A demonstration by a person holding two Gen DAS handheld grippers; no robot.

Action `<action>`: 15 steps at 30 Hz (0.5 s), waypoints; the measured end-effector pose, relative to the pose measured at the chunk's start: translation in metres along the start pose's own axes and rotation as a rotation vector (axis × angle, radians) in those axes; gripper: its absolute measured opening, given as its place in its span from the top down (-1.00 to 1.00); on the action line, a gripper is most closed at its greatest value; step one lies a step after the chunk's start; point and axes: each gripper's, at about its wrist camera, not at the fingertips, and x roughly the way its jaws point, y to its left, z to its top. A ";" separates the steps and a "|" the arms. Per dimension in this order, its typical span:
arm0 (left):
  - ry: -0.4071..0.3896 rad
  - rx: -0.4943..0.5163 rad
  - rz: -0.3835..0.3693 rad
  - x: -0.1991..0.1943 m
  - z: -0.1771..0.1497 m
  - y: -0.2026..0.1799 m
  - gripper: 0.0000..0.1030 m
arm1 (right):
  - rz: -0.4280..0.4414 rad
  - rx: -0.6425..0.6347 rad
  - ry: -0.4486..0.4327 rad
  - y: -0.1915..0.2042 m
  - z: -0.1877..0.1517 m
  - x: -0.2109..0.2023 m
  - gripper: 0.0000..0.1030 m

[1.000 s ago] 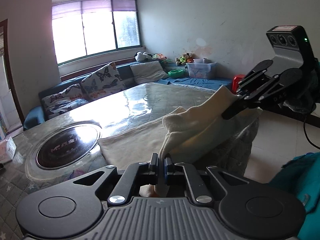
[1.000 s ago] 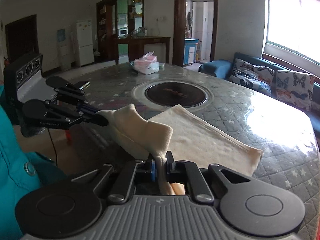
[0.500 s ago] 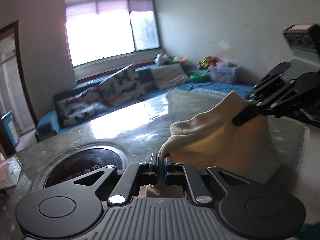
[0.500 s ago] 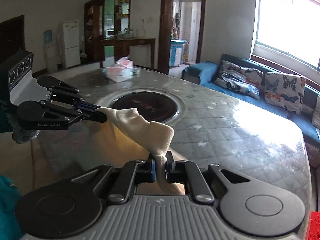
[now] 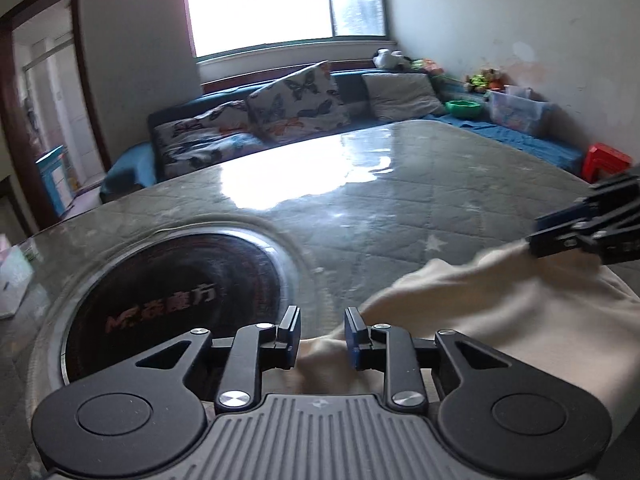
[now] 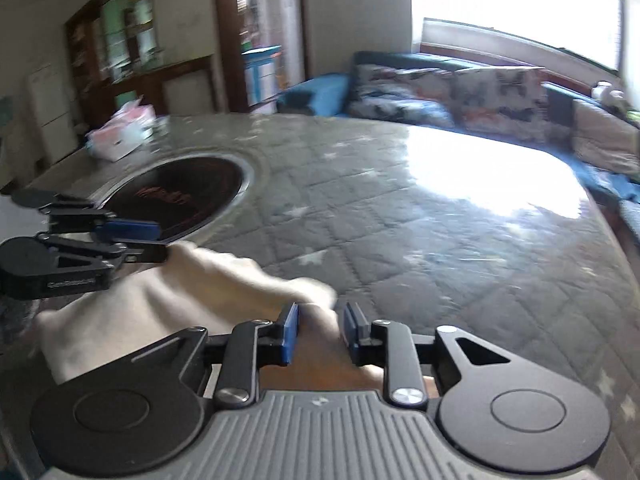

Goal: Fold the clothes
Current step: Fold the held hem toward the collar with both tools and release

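A cream cloth (image 5: 500, 312) lies folded on the grey quilted table (image 5: 400, 208). In the left wrist view my left gripper (image 5: 322, 332) is open, its blue pads apart over the cloth's near left corner. My right gripper (image 5: 548, 236) shows at the right edge, at the cloth's far corner. In the right wrist view my right gripper (image 6: 322, 328) is also open, with a corner of the cloth (image 6: 180, 292) lying loose between the pads. There my left gripper (image 6: 156, 240) is seen at the left, its jaws parted and the lower one touching the cloth's edge. Both views are motion-blurred.
A round black inset (image 5: 180, 296) sits in the table just left of the cloth. A tissue box (image 6: 120, 132) stands at the table's far left. A sofa with butterfly cushions (image 5: 288, 104) runs under the window. A red stool (image 5: 604, 160) stands past the table's right edge.
Both grippers carried the cloth's edge forward over the table, lowered it and opened. The cloth, held up between them before, now lies folded on the table.
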 end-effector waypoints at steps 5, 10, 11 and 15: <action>0.027 -0.013 -0.025 0.011 0.004 -0.009 0.54 | 0.017 0.045 -0.051 -0.002 -0.003 -0.014 0.50; 0.044 -0.009 -0.088 0.016 0.009 -0.027 0.52 | 0.054 0.046 -0.018 0.005 -0.002 0.001 0.50; 0.047 -0.008 -0.101 0.017 0.011 -0.030 0.52 | 0.050 0.055 -0.012 0.005 -0.002 0.005 0.50; 0.079 -0.017 -0.122 0.028 0.012 -0.038 0.51 | 0.024 0.069 0.015 0.007 -0.007 0.017 0.45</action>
